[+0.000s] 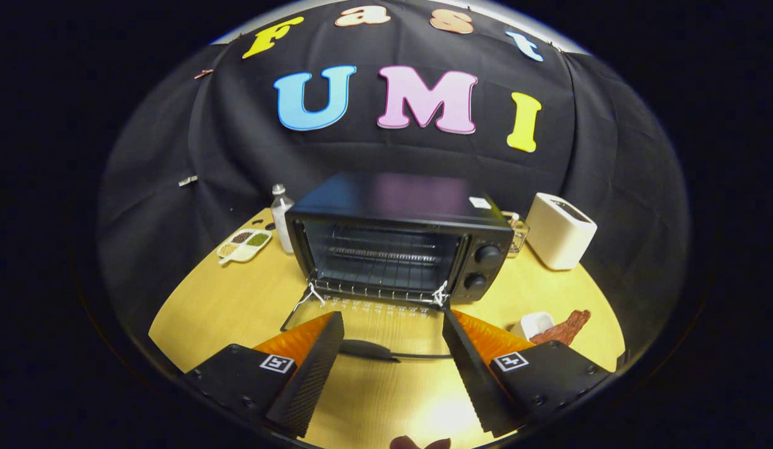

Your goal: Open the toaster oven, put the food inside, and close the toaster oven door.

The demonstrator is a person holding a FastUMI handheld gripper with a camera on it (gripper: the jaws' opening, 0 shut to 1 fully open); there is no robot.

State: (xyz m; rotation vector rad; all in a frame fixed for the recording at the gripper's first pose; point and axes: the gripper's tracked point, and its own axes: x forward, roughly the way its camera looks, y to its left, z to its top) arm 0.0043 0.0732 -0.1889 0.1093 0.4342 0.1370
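Observation:
A black toaster oven (398,243) stands on the wooden table beyond my fingers. Its glass door (367,324) is folded down flat toward me, and the door handle (367,350) lies between my fingertips. The wire rack (380,259) inside is bare. My gripper (392,340) is open, its two ribbed black fingers spread wide on either side of the handle and touching nothing. A reddish-brown strip of food (564,328) lies on the table to the right, just past my right finger, beside a small white dish (531,324).
A white toaster (559,231) stands right of the oven. A clear bottle (281,215) and a divided tray of seeds (244,244) sit to the oven's left. The round tabletop (224,299) ends close behind the oven at the black cloth.

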